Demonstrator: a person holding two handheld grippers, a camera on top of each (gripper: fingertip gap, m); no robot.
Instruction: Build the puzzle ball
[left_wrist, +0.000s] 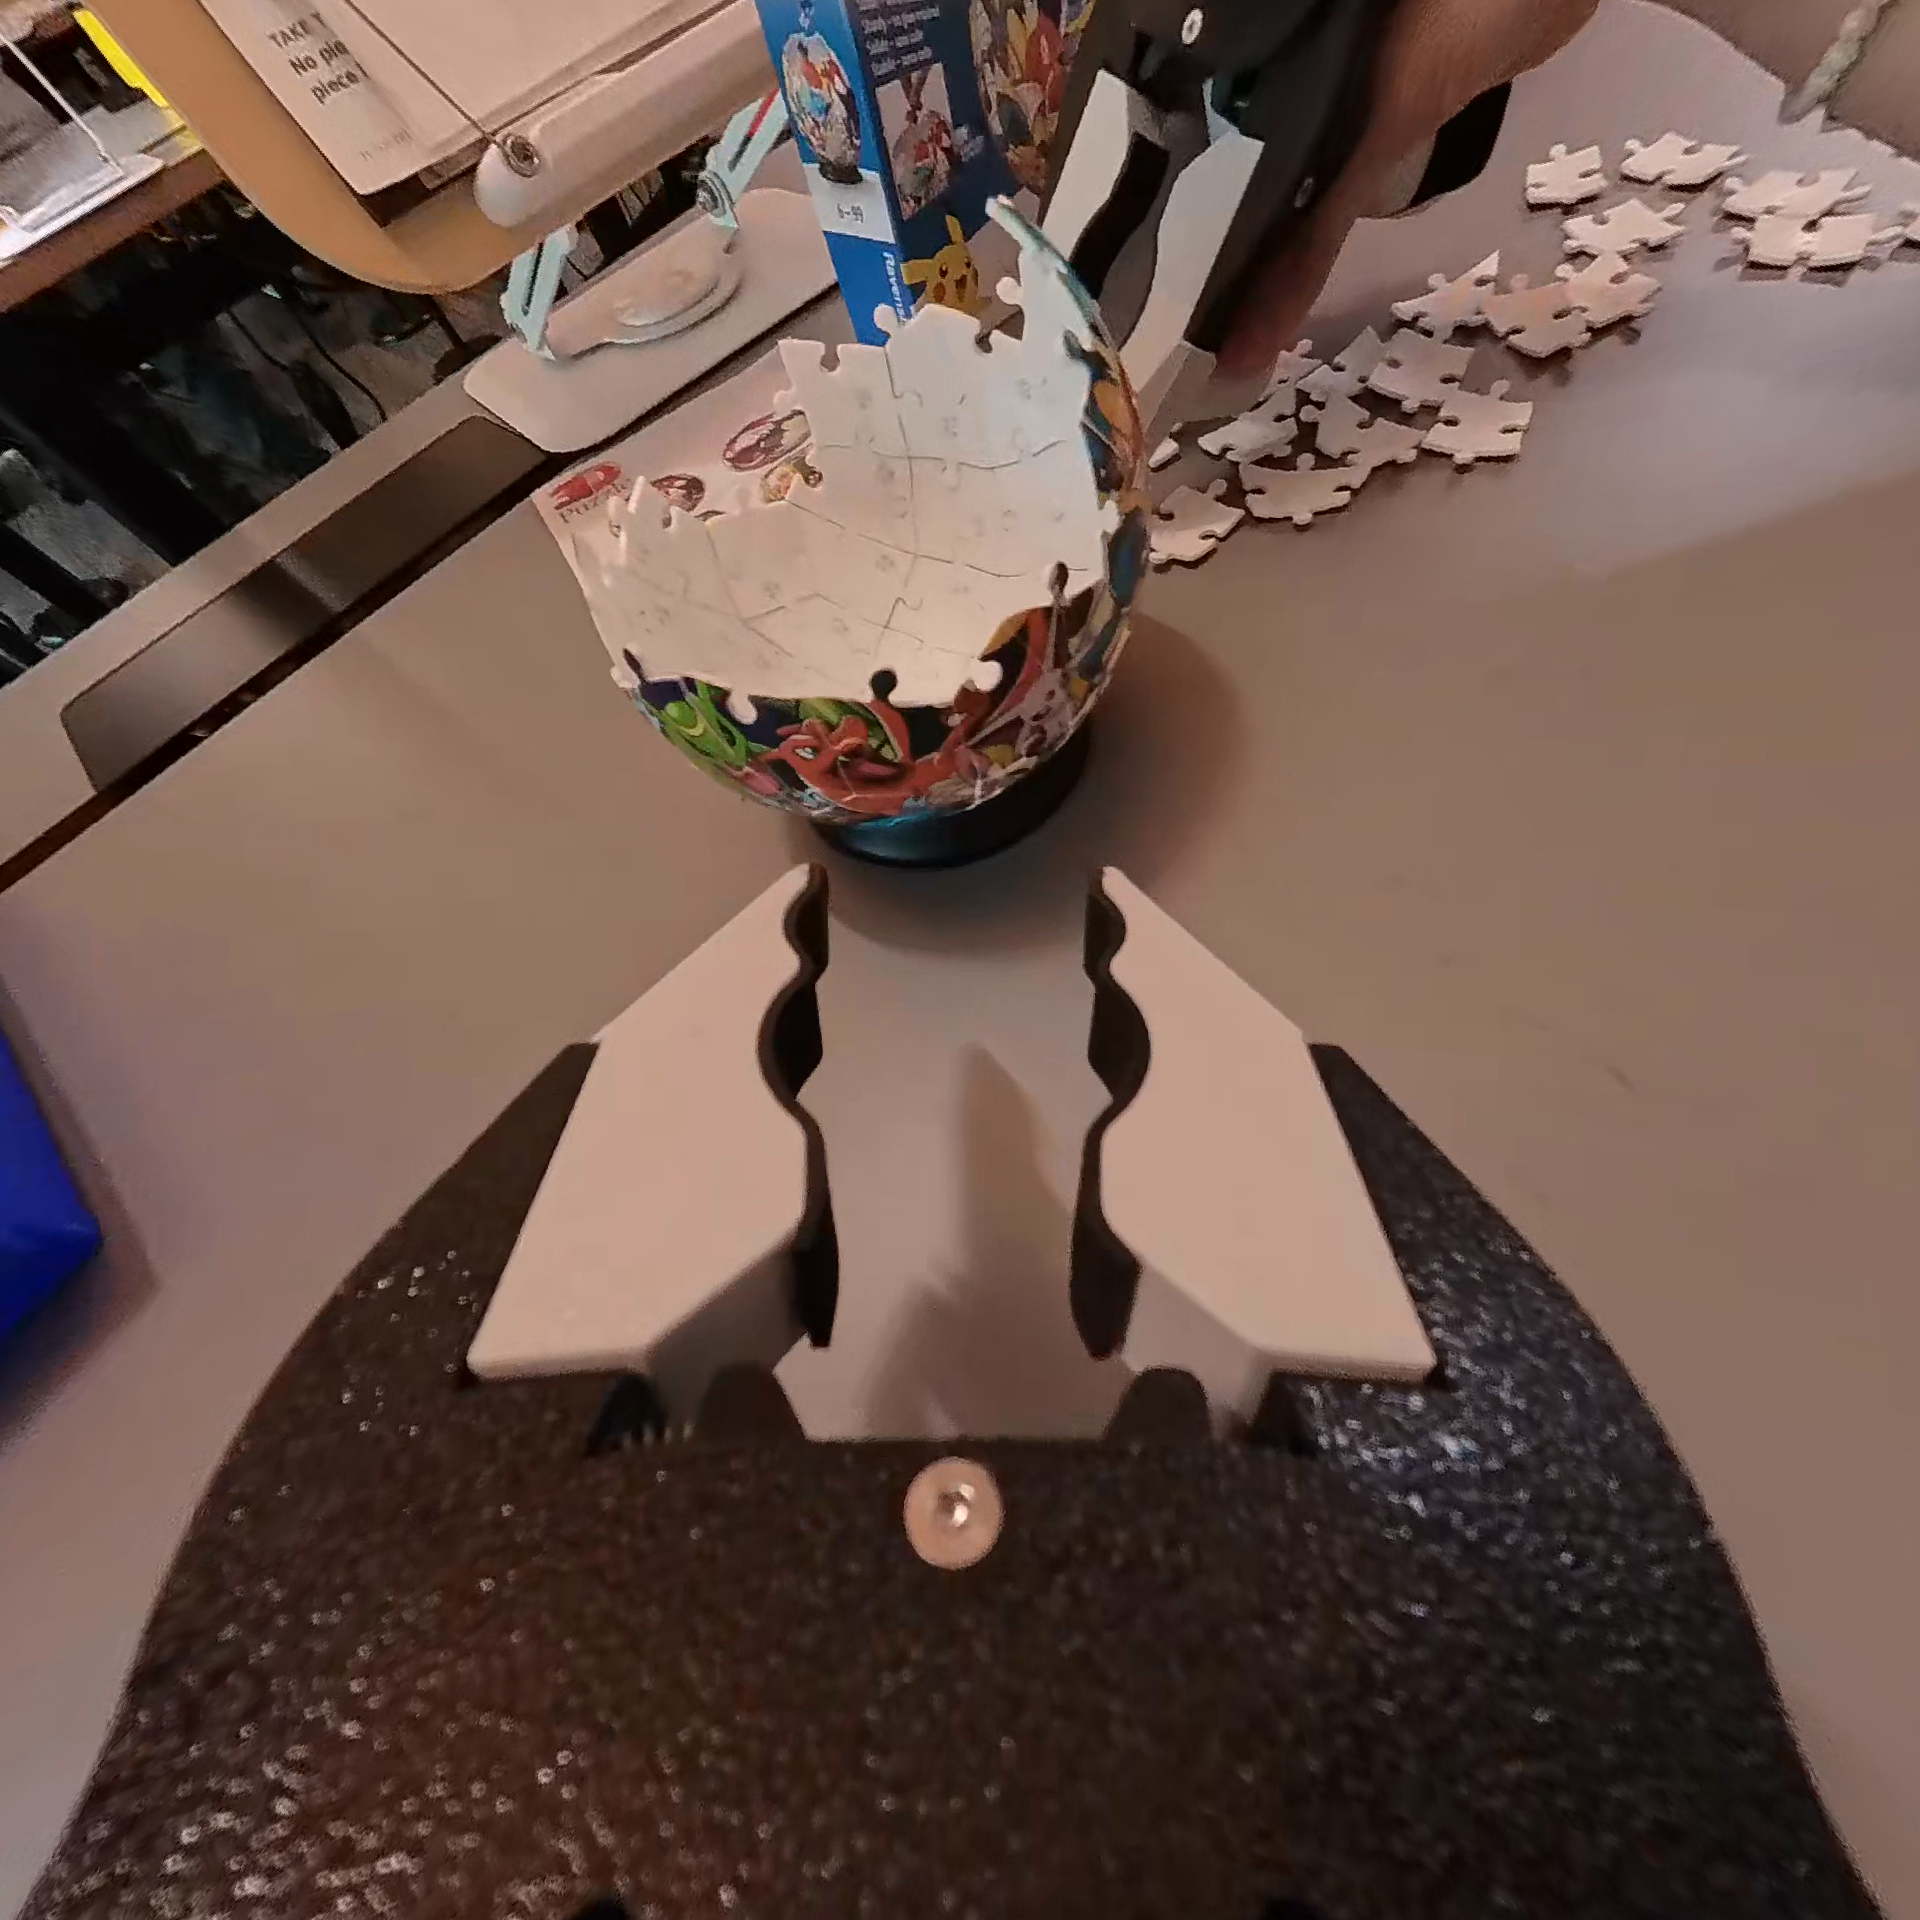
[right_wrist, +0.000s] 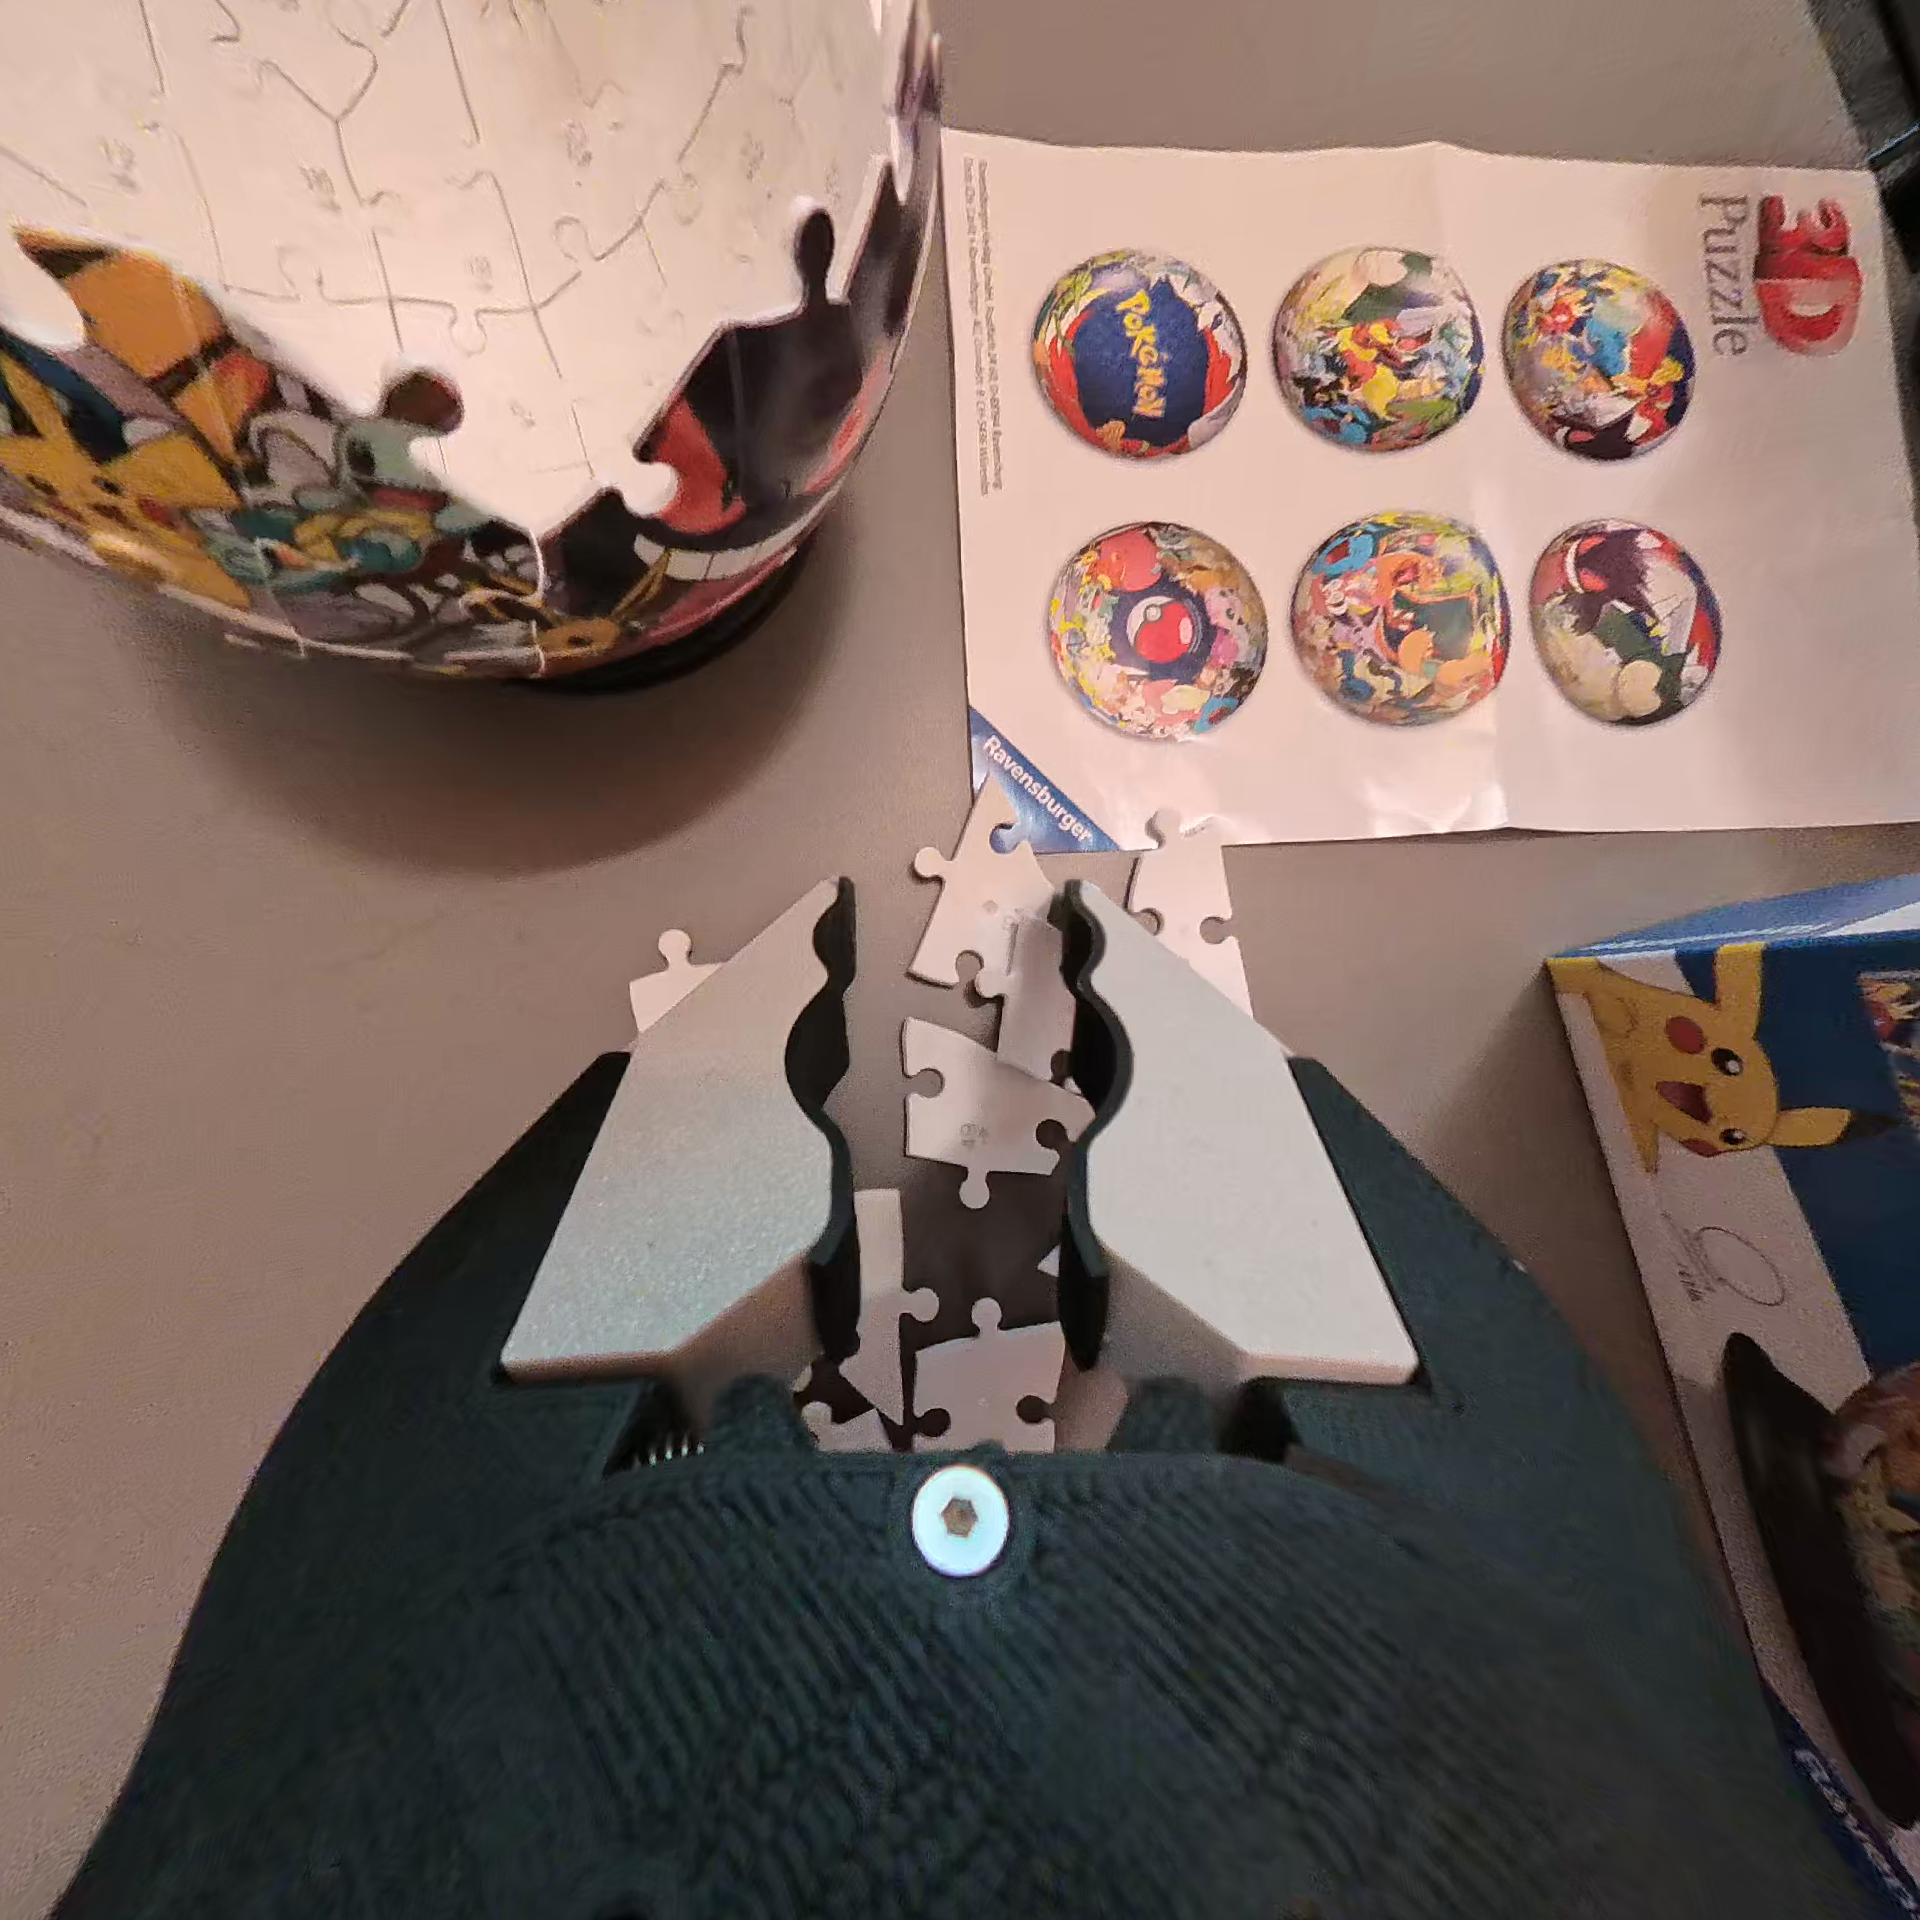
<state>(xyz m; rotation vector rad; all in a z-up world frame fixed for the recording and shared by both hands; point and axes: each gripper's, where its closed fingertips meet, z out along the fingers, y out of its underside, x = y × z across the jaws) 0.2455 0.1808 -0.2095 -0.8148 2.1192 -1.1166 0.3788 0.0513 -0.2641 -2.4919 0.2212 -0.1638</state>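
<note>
The half-built puzzle ball (left_wrist: 883, 582) stands on a dark ring stand (left_wrist: 956, 831) on the grey table, its top open and its white inside showing. My left gripper (left_wrist: 956, 904) is open and empty, low over the table just in front of the ball. My right gripper (right_wrist: 956, 904) is open and pointed down over loose white-backed puzzle pieces (right_wrist: 987, 1122), several of which lie between its fingers. The ball (right_wrist: 416, 312) is to its upper left. In the left wrist view the right gripper (left_wrist: 1153, 332) is behind the ball, at the near end of the scattered pieces (left_wrist: 1351, 416).
The blue puzzle box (left_wrist: 894, 156) stands behind the ball; it also shows in the right wrist view (right_wrist: 1766, 1195). A printed leaflet (right_wrist: 1403, 499) lies flat beyond the pieces. A white stand (left_wrist: 644, 301) is at the back left. A blue thing (left_wrist: 31, 1195) is at the left edge. My right fingertips sit around 20 cm from my left ones. The blue thing (left_wrist: 31, 1195) lies some 25 cm from my left tips, 35 cm from my right tips.
</note>
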